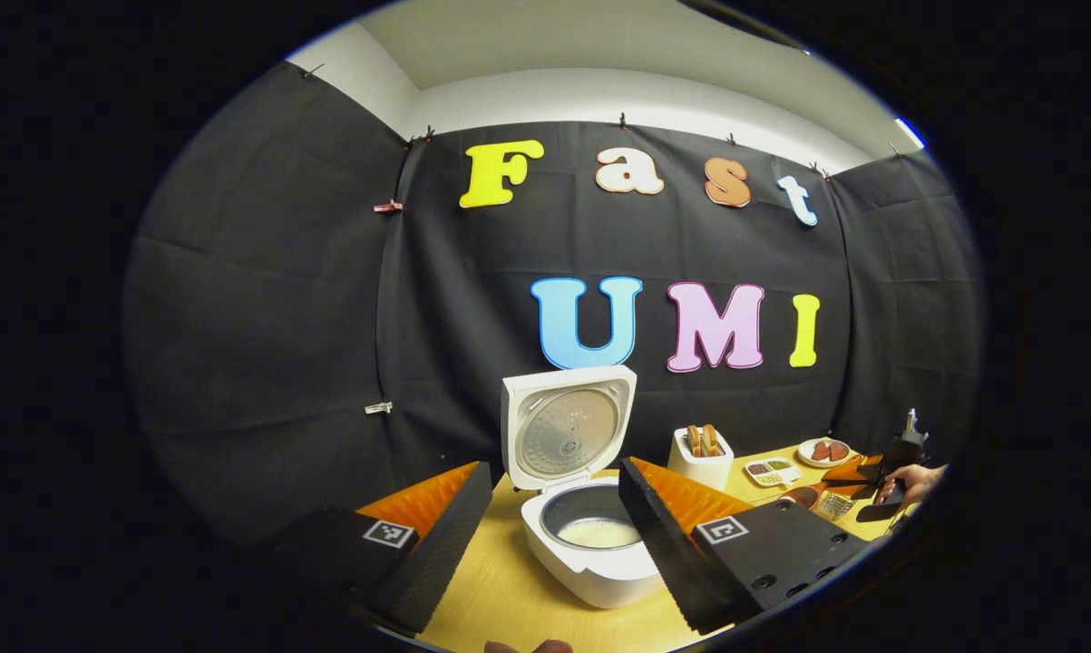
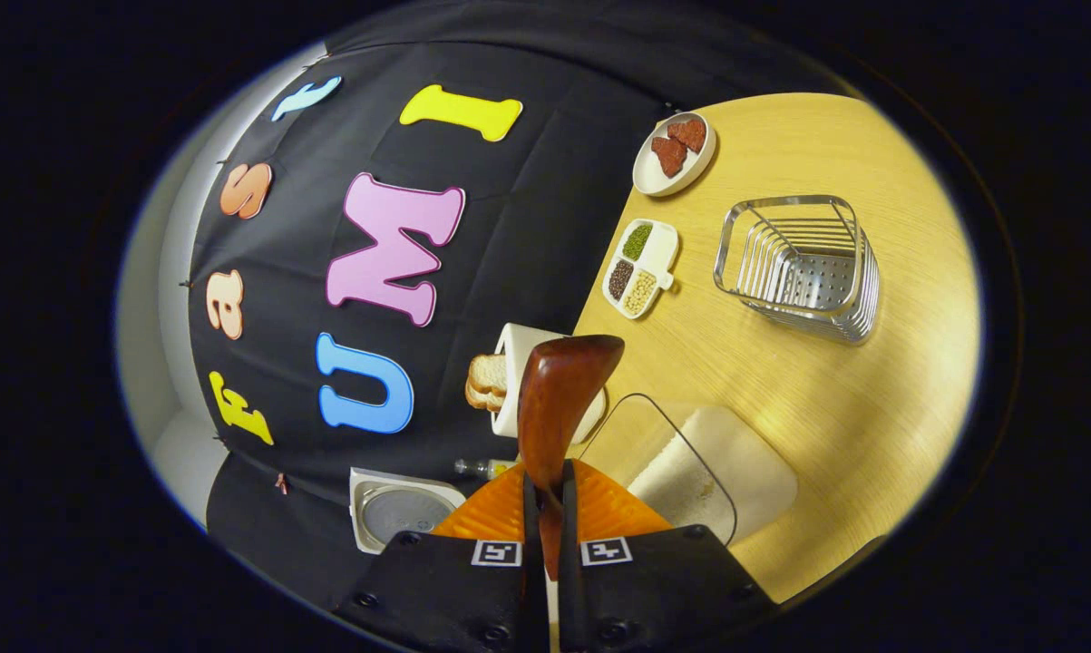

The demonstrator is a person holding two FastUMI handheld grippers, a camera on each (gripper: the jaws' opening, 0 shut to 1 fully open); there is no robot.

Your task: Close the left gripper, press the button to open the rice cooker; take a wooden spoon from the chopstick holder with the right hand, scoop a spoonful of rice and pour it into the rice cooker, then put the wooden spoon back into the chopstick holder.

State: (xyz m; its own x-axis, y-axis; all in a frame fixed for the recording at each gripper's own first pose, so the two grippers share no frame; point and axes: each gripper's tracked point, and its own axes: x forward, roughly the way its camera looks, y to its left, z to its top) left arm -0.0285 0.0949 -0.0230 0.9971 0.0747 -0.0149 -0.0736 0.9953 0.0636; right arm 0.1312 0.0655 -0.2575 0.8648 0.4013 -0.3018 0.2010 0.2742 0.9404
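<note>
The white rice cooker (image 1: 599,571) stands with its lid (image 1: 568,426) raised, and white rice lies in the pot (image 1: 599,532). My left gripper (image 1: 554,467) is open, its fingers on either side of the cooker and above it. Far right, a hand (image 1: 912,481) holds my right gripper (image 1: 871,481). In the right gripper view, my right gripper (image 2: 550,481) is shut on the handle of the brown wooden spoon (image 2: 559,385). The spoon's bowl is over the table next to a clear rice container (image 2: 690,472); no rice shows on it. The wire chopstick holder (image 2: 799,268) is empty.
A white toaster (image 1: 701,458) with bread slices stands right of the cooker. Behind it lie a three-part dish (image 2: 643,266) of grains and a plate (image 2: 674,152) with red pieces. The booth's black cloth wall rises right behind the wooden table (image 2: 871,390).
</note>
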